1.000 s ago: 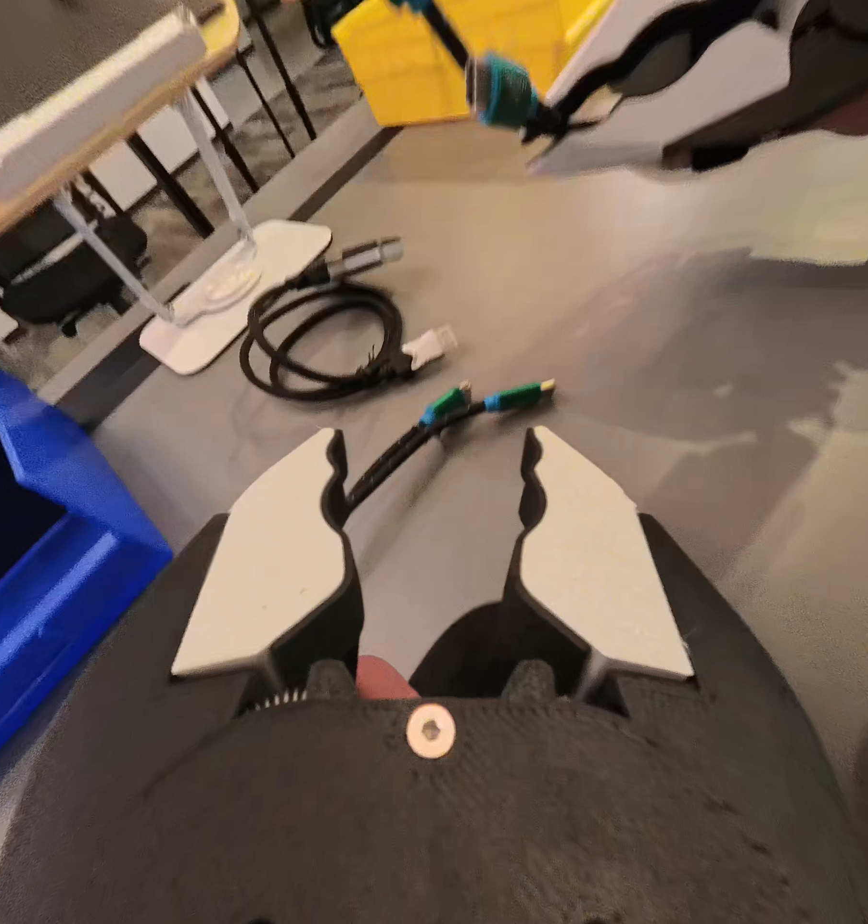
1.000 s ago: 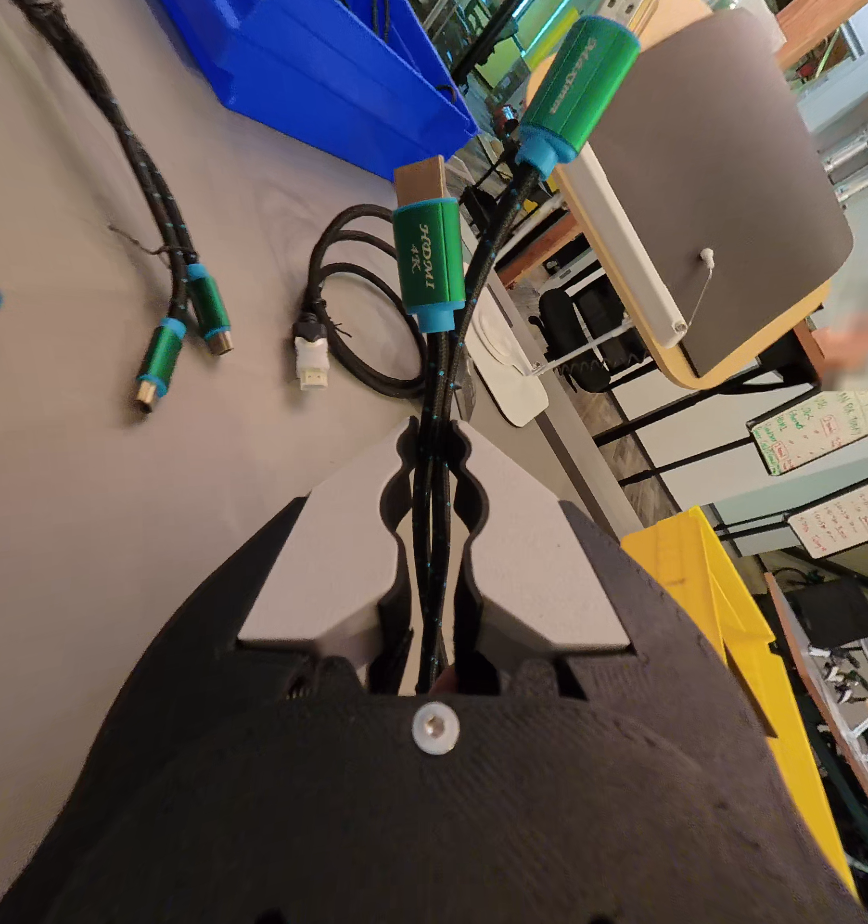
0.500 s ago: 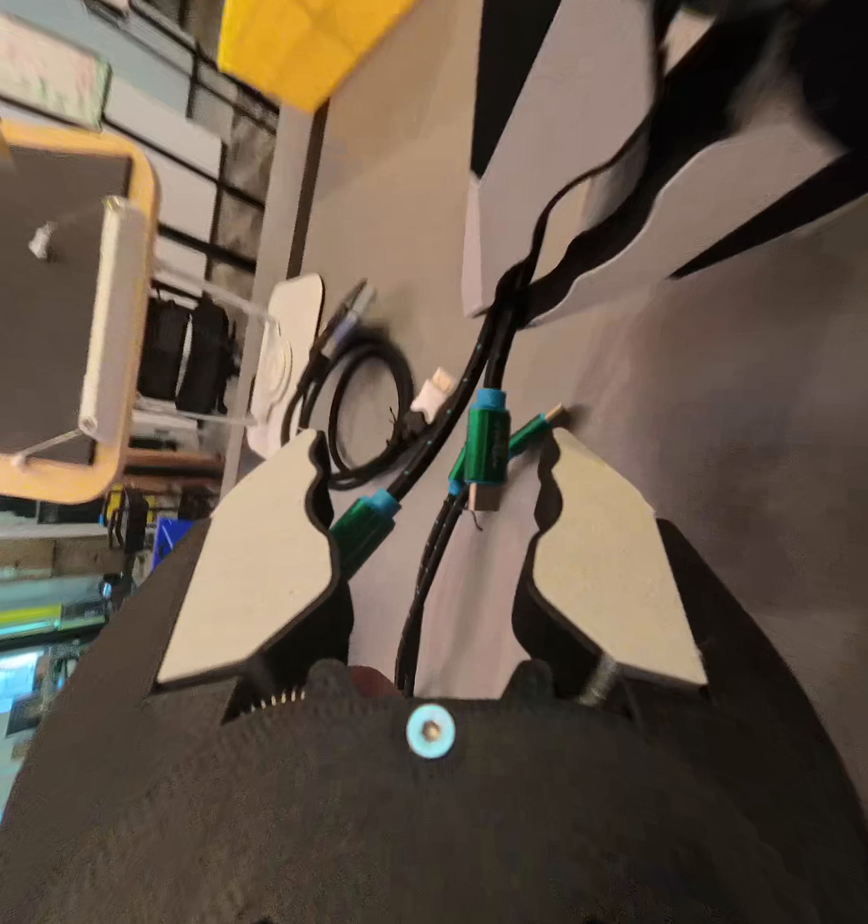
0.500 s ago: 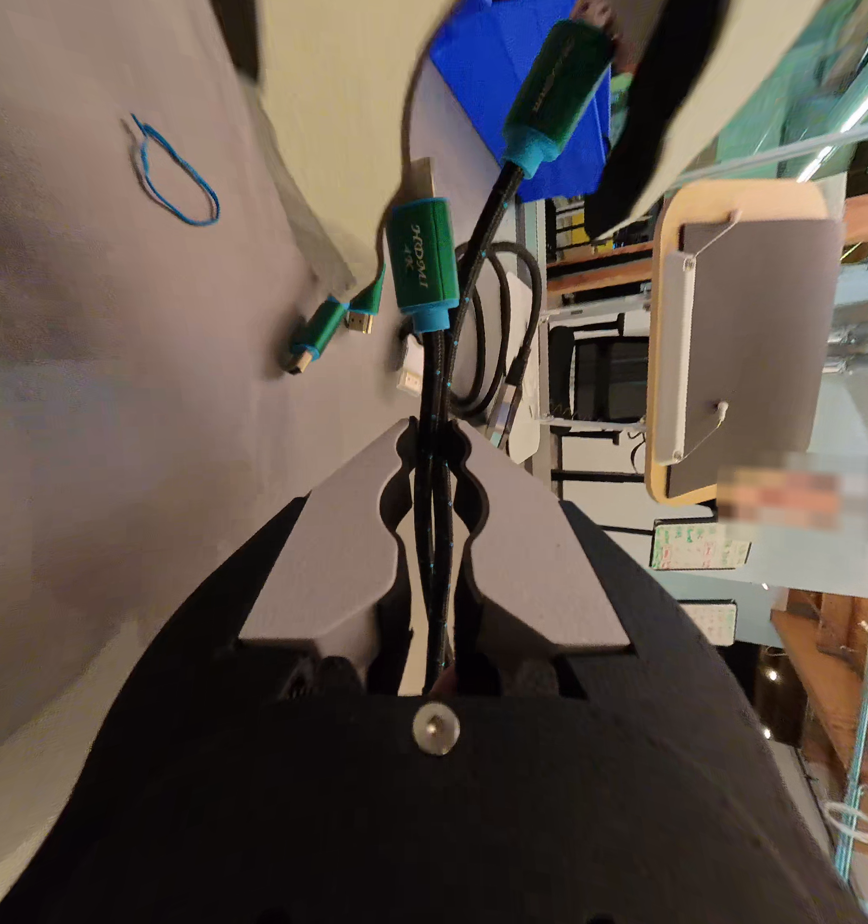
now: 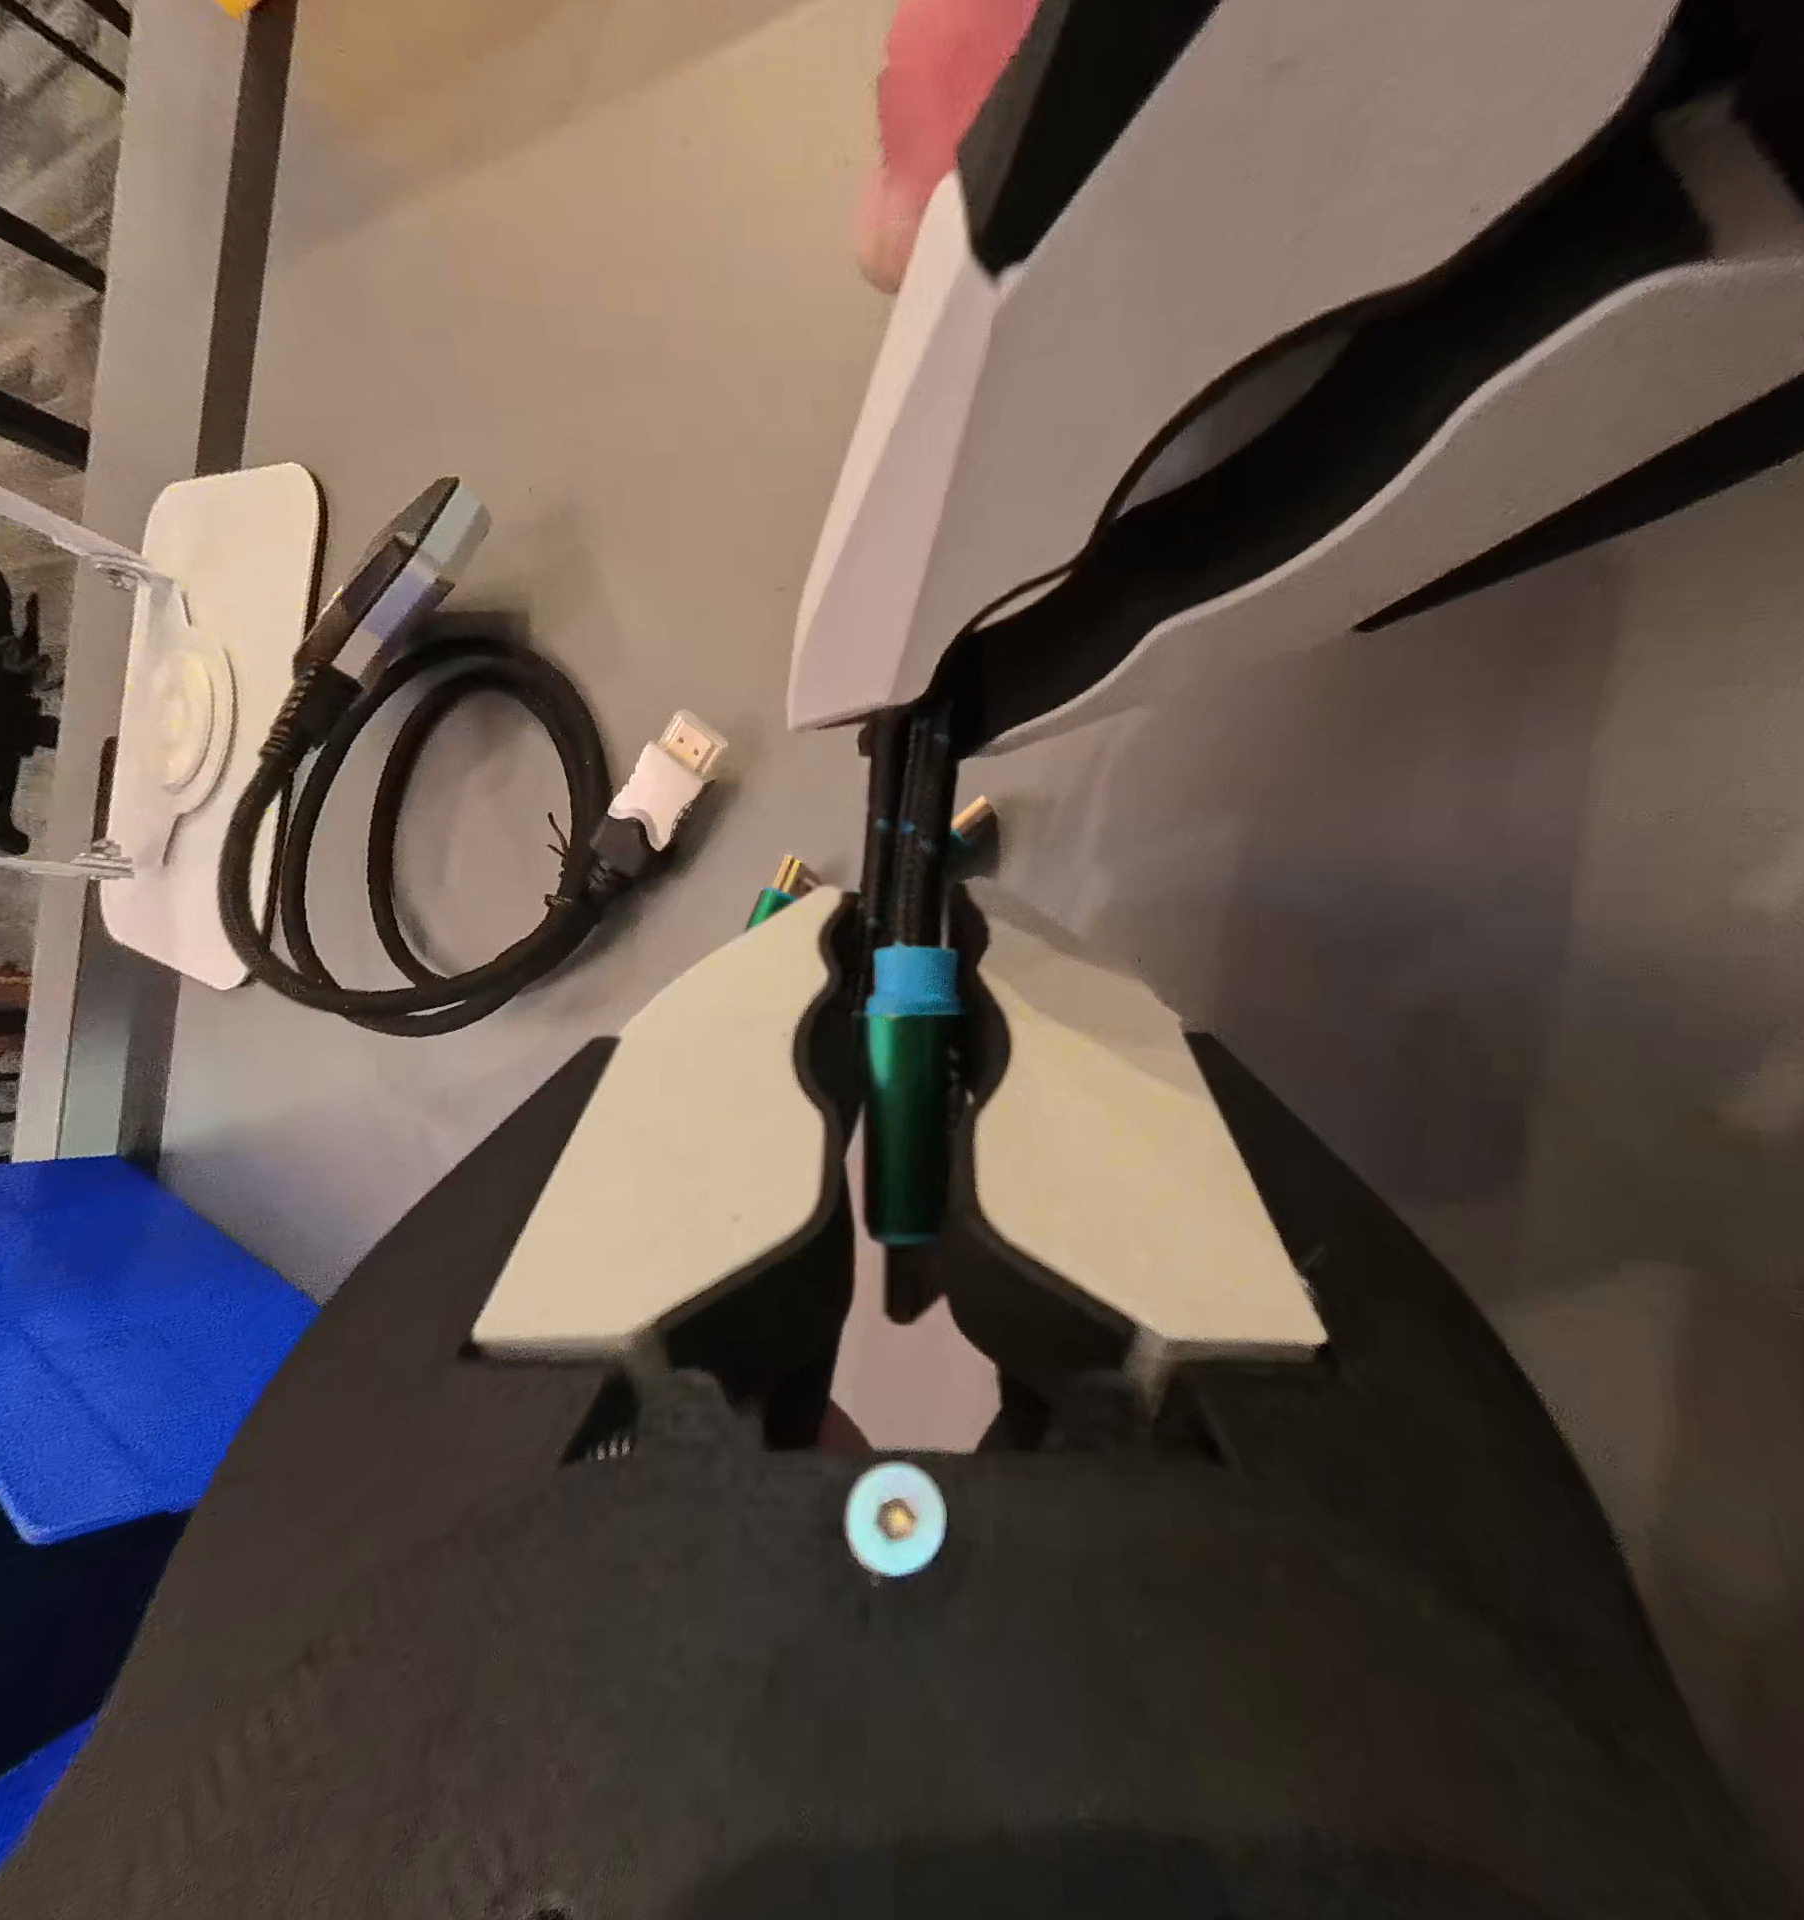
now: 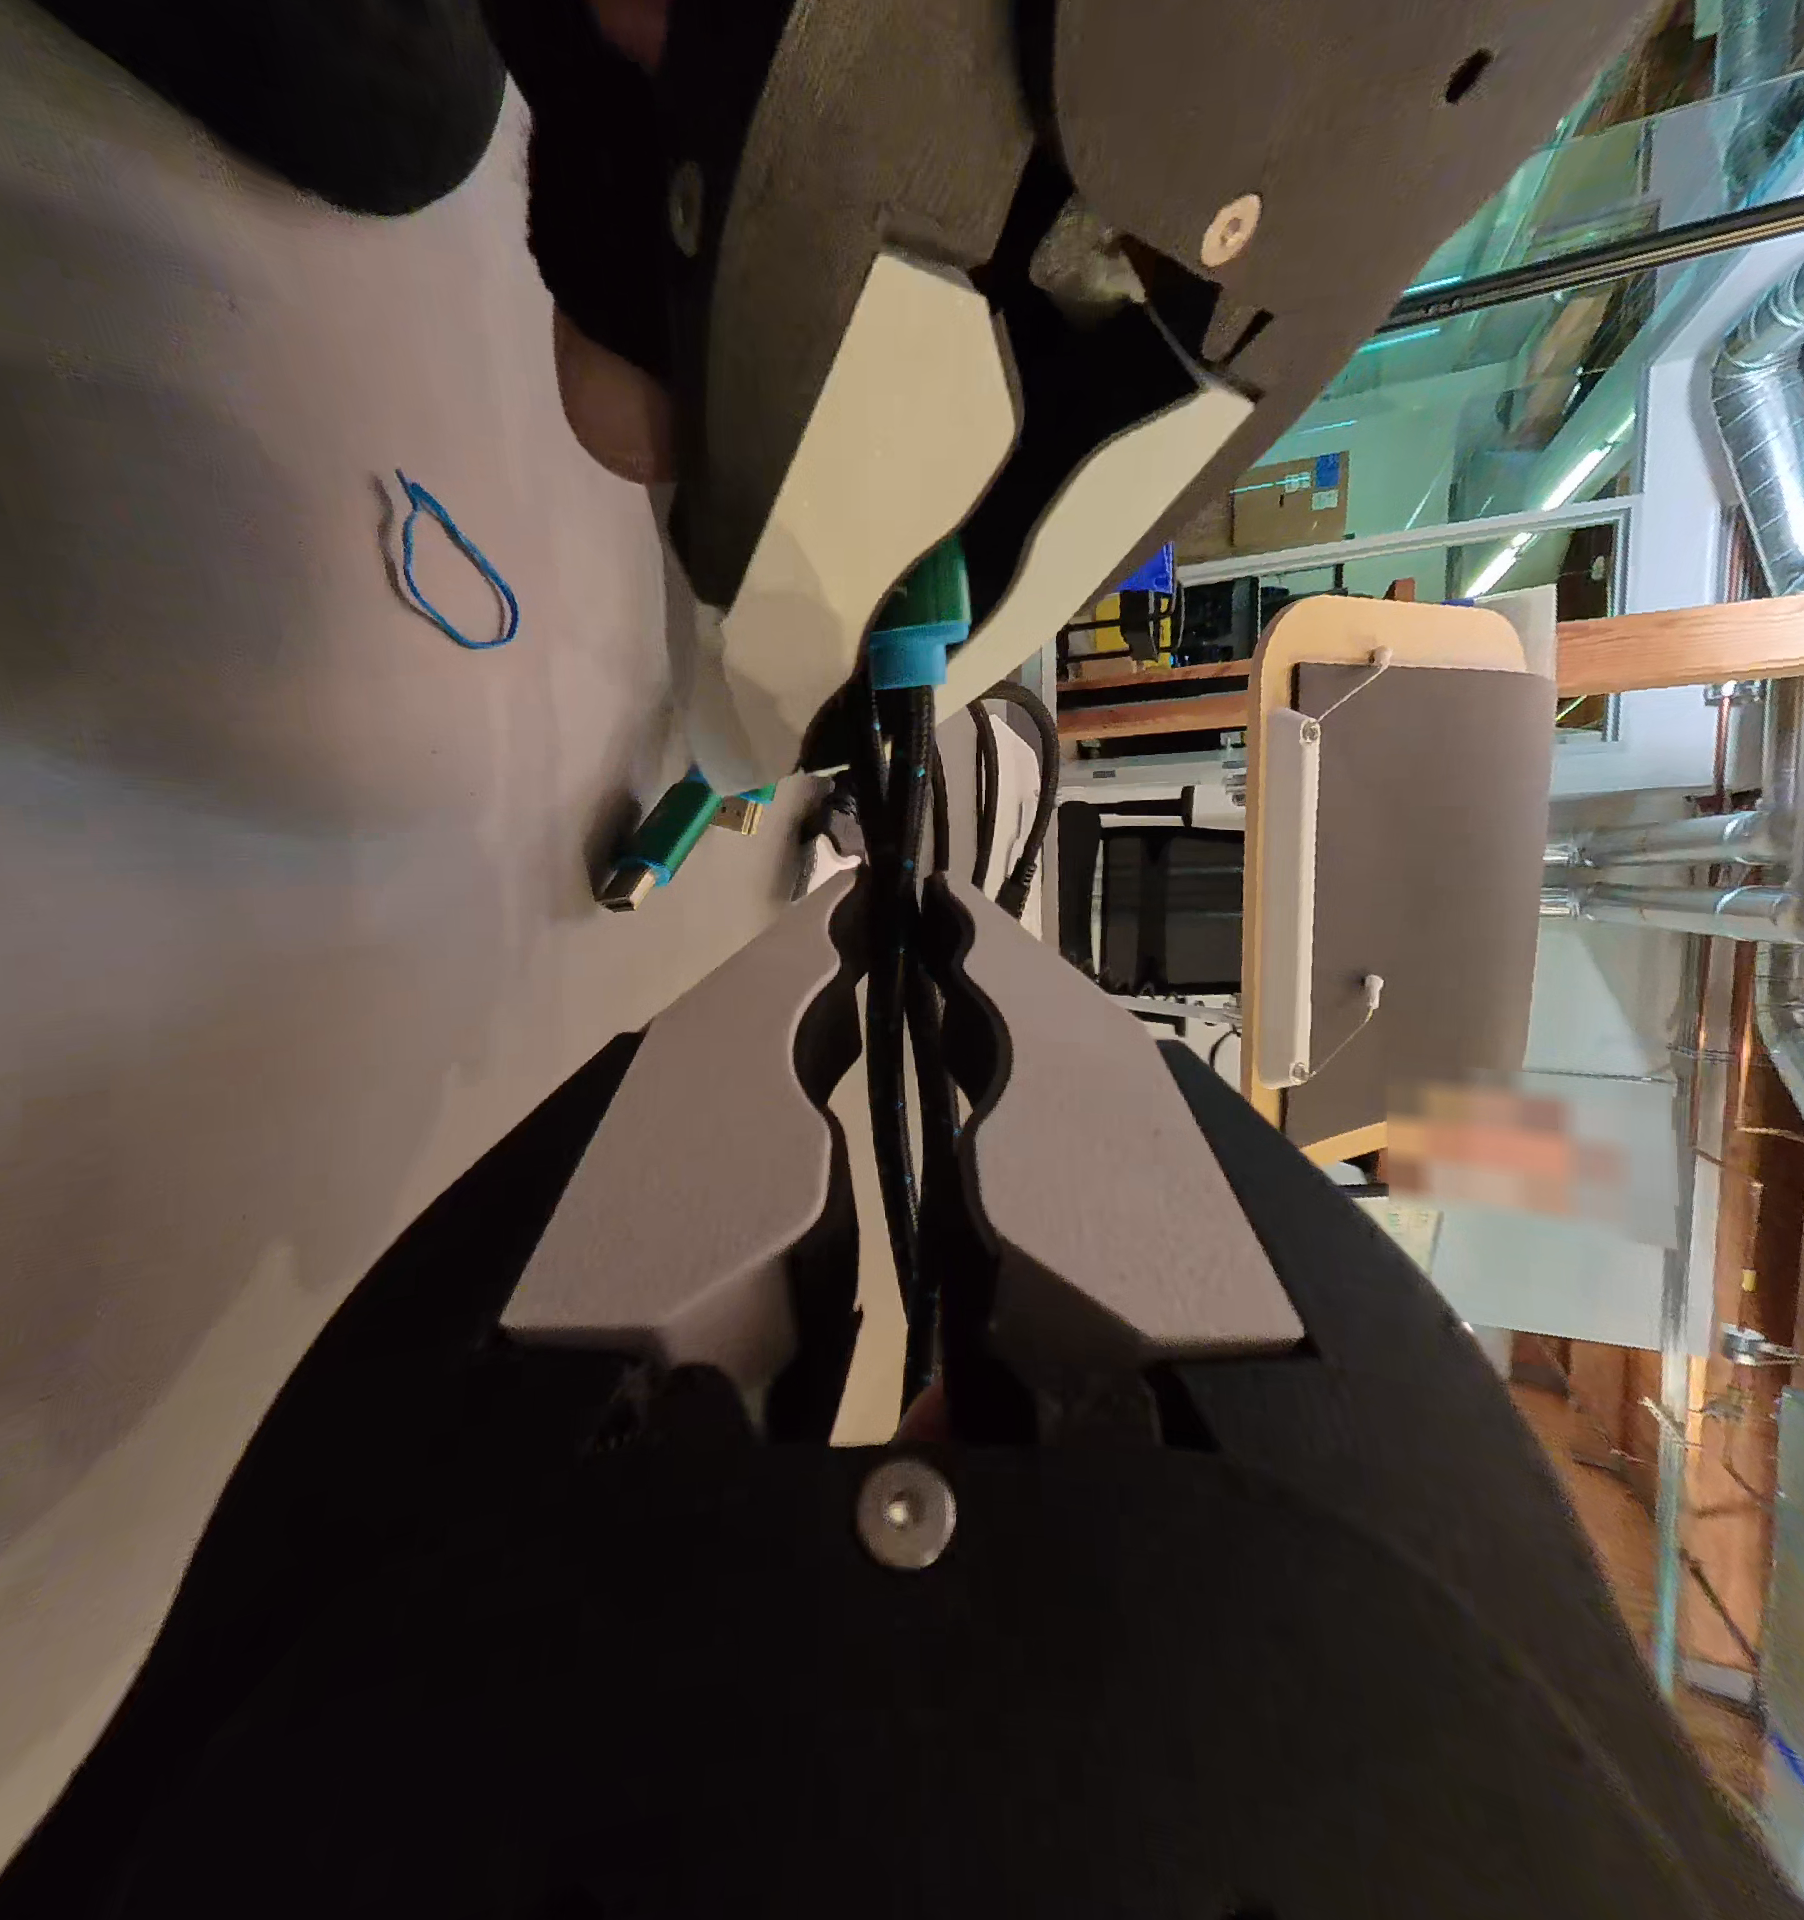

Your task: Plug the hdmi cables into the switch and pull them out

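HDMI cables (image 5: 903, 821), braided black, were held between both tongs above the grey desk (image 5: 617, 312).

The left tongs (image 5: 903, 1023) were closed narrow on a green plug with a blue collar (image 5: 906, 1101), and the plug pointed back toward the camera. The right tongs (image 6: 903, 997) were closed on the two cable strands (image 6: 908, 1143) that ran forward into the left tongs, so the two tools stood tip to tip, very near each other. On the desk under them lay two more green plugs (image 6: 664, 842) of the same kind, side by side. To the left was a coiled black cable with a white connector (image 5: 659, 779), and a grey switch box (image 5: 399, 582) lay on it near a white lamp base (image 5: 217, 582). A blue rubber band (image 6: 451, 566) lay apart on the desk, and a blue bin (image 5: 77, 1340) stood at the edge.
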The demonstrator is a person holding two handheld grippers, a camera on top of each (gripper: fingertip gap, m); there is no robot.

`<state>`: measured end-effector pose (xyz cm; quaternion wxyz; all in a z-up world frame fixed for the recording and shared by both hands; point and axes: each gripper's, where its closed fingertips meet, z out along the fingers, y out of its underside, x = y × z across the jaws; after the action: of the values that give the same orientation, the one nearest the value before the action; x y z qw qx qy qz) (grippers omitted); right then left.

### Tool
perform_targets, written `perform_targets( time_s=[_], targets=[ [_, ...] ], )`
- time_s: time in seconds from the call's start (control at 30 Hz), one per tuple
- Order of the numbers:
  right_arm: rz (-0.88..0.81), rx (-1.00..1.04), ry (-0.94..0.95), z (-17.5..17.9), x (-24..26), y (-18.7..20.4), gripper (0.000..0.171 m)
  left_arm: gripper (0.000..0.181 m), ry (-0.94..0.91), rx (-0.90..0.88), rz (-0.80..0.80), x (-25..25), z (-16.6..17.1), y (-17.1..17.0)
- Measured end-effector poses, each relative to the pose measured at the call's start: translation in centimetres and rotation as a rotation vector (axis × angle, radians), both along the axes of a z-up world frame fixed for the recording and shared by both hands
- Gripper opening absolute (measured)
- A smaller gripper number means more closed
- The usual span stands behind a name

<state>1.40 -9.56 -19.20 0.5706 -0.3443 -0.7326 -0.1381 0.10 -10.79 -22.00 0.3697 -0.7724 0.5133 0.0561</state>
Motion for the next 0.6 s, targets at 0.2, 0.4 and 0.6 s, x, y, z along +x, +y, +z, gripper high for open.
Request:
perform_targets(
  time_s=[0.2,0.4,0.6],
  targets=[
    [0.009,-0.043,0.046,0.3,0.2,0.3,0.006,0.026,-0.236,-0.080,-0.034,1.3,0.4,-0.3],
    [0.027,0.002,0.022,0.3,-0.2,0.1,0.006,0.083,-0.727,-0.301,-0.102,2.4,7.5,-1.8],
    [0.044,0.037,0.005,0.3,-0.8,-0.2,0.005,0.083,-0.400,-0.140,-0.139,0.3,14.0,0.2]
  ],
)
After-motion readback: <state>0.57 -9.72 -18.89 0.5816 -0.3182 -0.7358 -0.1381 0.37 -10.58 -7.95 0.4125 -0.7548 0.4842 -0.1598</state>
